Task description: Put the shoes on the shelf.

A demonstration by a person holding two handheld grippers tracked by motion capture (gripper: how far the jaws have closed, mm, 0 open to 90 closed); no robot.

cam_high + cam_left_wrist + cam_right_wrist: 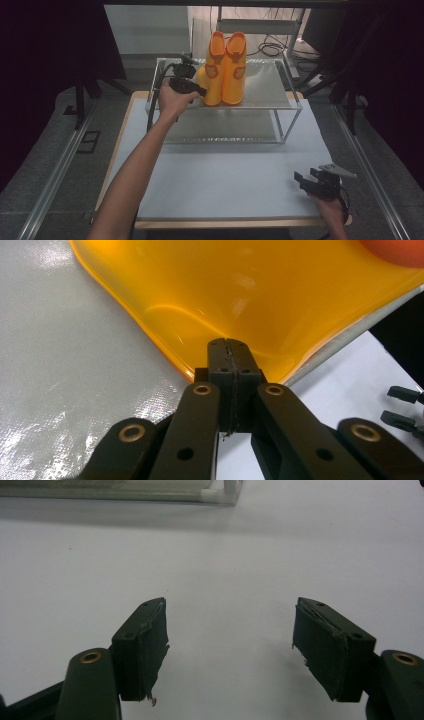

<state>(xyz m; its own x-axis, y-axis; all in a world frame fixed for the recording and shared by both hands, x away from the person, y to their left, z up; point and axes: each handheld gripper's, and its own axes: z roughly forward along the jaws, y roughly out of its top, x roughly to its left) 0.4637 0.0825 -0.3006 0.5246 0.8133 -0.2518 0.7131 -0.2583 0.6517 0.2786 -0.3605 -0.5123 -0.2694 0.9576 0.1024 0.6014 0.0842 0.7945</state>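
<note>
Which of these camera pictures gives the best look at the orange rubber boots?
The high view: it shows both orange boots whole, standing upright side by side on the top shelf of the rack, with the left tool at their foot. The left gripper view shows a close orange patch behind shut jaws. The right gripper view shows white tabletop.

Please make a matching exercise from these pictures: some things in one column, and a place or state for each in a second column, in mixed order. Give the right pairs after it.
Things:
1. left gripper
2. right gripper
3. orange boots
4. white mat

Places or states:
A. stand upright on the rack's top shelf
B. jaws wide apart, low over the near right part of the table
C. covers the table top under the rack
D. jaws pressed together, up against the toe of a boot

Pairs: 1-D, 2-B, 3-A, 4-C
</note>
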